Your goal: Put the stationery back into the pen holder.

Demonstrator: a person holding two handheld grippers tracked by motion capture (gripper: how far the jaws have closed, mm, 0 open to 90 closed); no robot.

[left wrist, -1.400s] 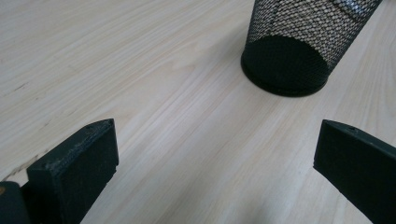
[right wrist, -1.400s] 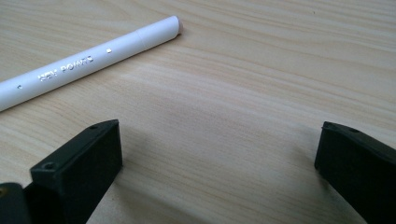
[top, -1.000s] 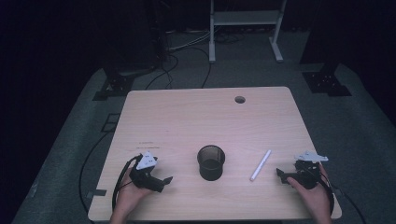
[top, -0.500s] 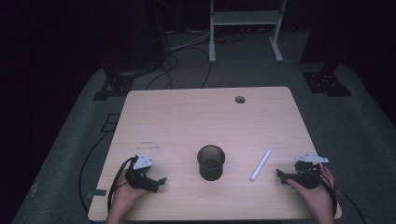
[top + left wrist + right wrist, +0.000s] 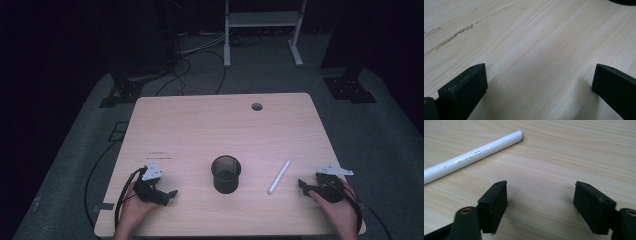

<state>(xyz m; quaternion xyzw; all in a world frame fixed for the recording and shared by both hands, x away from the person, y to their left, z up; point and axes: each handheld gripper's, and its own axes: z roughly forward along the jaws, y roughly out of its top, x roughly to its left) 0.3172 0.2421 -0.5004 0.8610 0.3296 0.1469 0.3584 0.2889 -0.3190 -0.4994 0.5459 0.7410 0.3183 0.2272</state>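
White pen (image 5: 471, 155) on table (image 5: 200, 130), just beside right hand-held gripper (image 5: 540, 202), jaws apart, just been closing, nothing between.

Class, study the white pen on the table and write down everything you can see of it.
The white pen is a slim, smooth cylinder that looks like plastic, with a seam near its rounded tip and faint silvery lettering along the barrel, too blurred to read surely. It lies flat on the pale wooden table, slanted, between the black mesh cup and the right gripper. Only the table touches it; the gripper's open jaws stand short of it.
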